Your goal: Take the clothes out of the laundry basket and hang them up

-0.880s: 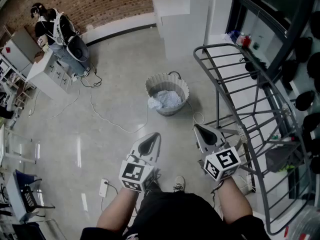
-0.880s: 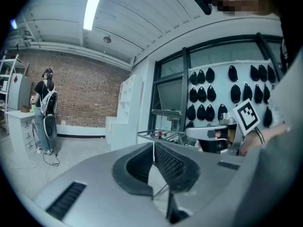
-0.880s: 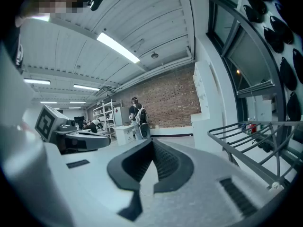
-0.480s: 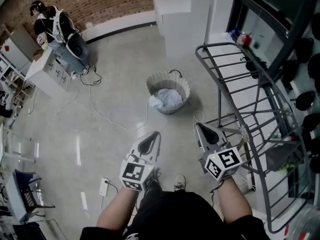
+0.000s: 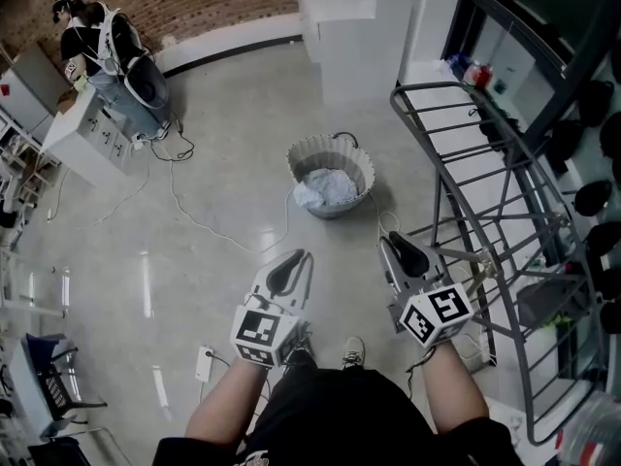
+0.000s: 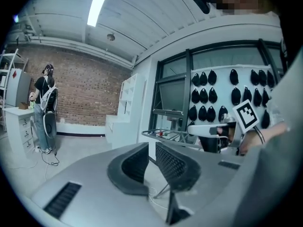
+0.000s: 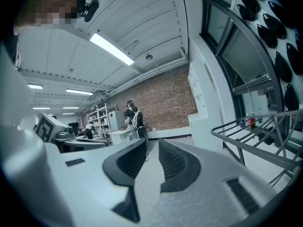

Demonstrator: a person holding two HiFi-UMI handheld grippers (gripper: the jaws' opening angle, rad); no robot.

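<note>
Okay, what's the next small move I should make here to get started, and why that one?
Probably step forward toward the laundry basket. It sits on the floor ahead with pale clothes in it, well apart from both grippers. The left gripper has its jaws together and the right gripper has them slightly apart. Neither holds anything, so nothing can be picked up from here.

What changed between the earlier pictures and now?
Almost nothing. The head camera shifted slightly, so the round white laundry basket with pale clothes and the grey metal drying rack sit a little further right in the picture. The left gripper, shut and empty, and the right gripper, open and empty, hang where they were; nothing was taken or let go.
</note>
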